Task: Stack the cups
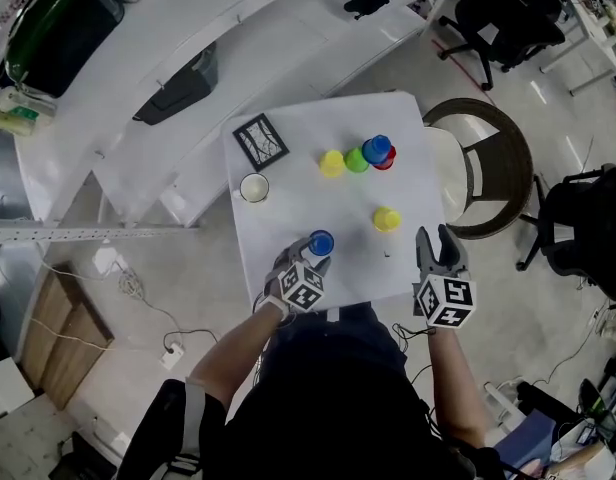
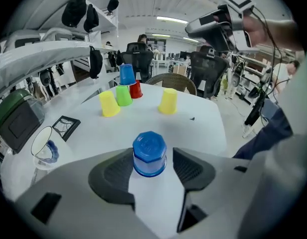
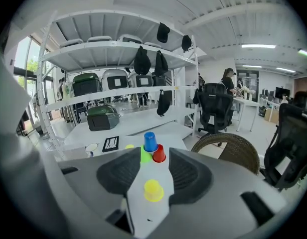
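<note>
two pads of the left claw (image 2: pixel 150 172) stand wide on either side of an upturned blue cup (image 2: pixel 149 153) at the near edge of the white counter (image 2: pixel 203 123). the cup is right between them, with a sliver of gap on its right side, not squeezed. the right claw (image 1: pixel 434 236) hangs over the counter's near right edge, also wide, with nothing in it. a lone yellow cup (image 1: pixel 386 219) stands near it to the left, apart. further back is a row: a far yellow cup (image 1: pixel 332 163), a green cup (image 1: pixel 357 159) and a red cup (image 1: pixel 387 161), with a second blue cup (image 1: pixel 376 148) raised on top. i cannot tell which one carries it. the left gripper view shows the right claw held high above the counter, which the head view flattens. it also shows something blue inside the glass (image 2: pixel 44 146) at the left, where the head view gives only a pale round rim. a black frame (image 1: pixel 260 140) lies at the far left corner. a wicker chair (image 1: pixel 493 168) stands by the right side. beyond are white shelves (image 3: pixel 118 54) with dark bags, and office chairs (image 3: pixel 216 108).
</note>
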### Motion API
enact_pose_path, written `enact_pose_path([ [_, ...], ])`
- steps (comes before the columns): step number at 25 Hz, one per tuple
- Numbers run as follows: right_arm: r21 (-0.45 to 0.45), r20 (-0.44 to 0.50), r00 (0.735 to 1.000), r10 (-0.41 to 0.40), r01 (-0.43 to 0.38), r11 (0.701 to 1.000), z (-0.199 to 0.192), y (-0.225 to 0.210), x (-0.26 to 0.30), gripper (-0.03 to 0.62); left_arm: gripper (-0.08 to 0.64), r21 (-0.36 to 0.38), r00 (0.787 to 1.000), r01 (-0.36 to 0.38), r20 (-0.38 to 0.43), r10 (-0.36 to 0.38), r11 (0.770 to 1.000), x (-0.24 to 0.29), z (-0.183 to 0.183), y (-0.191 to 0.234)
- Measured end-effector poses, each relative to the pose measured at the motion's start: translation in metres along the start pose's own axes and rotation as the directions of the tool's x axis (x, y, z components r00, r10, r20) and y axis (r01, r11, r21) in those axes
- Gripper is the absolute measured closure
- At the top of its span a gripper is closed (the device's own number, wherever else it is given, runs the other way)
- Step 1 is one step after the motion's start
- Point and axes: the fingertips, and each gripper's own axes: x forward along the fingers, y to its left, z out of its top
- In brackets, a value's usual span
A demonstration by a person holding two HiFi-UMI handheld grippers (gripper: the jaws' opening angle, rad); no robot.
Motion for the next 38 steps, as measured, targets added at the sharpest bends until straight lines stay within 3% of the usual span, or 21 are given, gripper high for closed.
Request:
enact_pose_path([
  [5, -0.007, -0.001, 1.0, 0.021, -0.021, 1.0, 0.001, -0.001, 0.005, 0.421, 0.351, -0.004, 0.999, -0.038, -0.011, 0.038, 0.999, 0.004, 0.0, 0.005],
  [17, 0.002, -0.019, 0.999, 0.05, -0.05, 0.999, -0.006, -0.01, 0.016, 0.446, 0.36, -0.033, 0.998, -0.067, 0.016, 0.068, 0.997, -0.007, 0.014, 0.019],
  [24, 0.003, -0.008, 0.995, 0.095, -0.095, 0.995, 0.004, -0.01, 0.031, 0.448, 0.36, -0.07, 0.992, -0.095, 0.073, 0.1, 0.993, -0.031, 0.058, 0.041],
  [32, 0.011, -0.003, 0.991, 0.132, -0.132, 0.991, 0.01, -0.012, 0.047, 0.449, 0.36, -0.13, 0.973, -0.139, 0.166, 0.16, 0.982, -0.054, 0.133, 0.09],
  [38, 0.019, -0.015, 0.991, 0.131, -0.13, 0.991, 0.007, -0.023, 0.055, 0.451, 0.359, -0.129, 0.983, -0.114, 0.13, 0.131, 0.985, -0.035, 0.169, 0.116],
])
